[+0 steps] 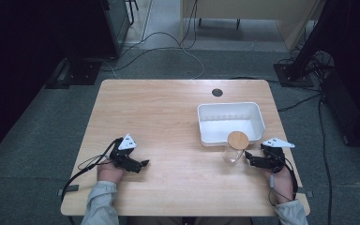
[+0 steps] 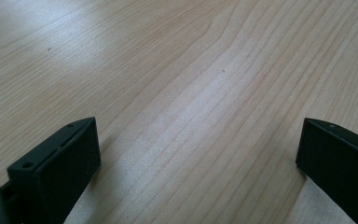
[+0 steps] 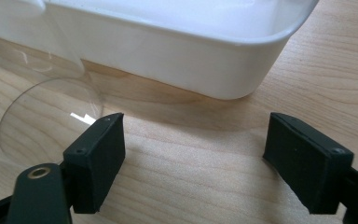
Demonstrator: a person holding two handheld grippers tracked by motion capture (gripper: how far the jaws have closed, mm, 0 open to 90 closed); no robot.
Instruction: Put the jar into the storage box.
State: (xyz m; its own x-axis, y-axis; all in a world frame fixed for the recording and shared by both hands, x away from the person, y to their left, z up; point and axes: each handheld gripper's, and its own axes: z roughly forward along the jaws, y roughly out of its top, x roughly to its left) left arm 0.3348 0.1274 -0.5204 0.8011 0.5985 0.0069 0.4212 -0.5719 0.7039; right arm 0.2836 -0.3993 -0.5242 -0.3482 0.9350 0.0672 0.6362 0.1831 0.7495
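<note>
Surface: pale wooden table (image 1: pixel 168 122) on grey carpet, cables trailing across the floor behind it.
Left gripper (image 1: pixel 143 164): rested low on the near-left of the table, jaws spread wide with nothing but bare wood between them in the left gripper view.
Right gripper (image 1: pixel 247 157): lay at the near-right, jaws parted and grasping nothing; its fingertips (image 3: pixel 100 154) had bare wood between them.
Jar: a clear glass jar (image 1: pixel 234 149) with a round wooden lid (image 1: pixel 238 139) stood upright just beyond the right fingertips, off to the side of one jaw rather than between the two.
Bin: a white, empty plastic bin (image 1: pixel 206 123) sat just behind the jar, its rounded corner straight ahead of the right jaws.
Step in hand: likely lining up the right gripper to take the jar.
Doing it well: shift the jaws sideways until the glass sits centred between them, go in level and low on the body, and close gently, since smooth glass slips and a nudge could tip it against the bin.
</note>
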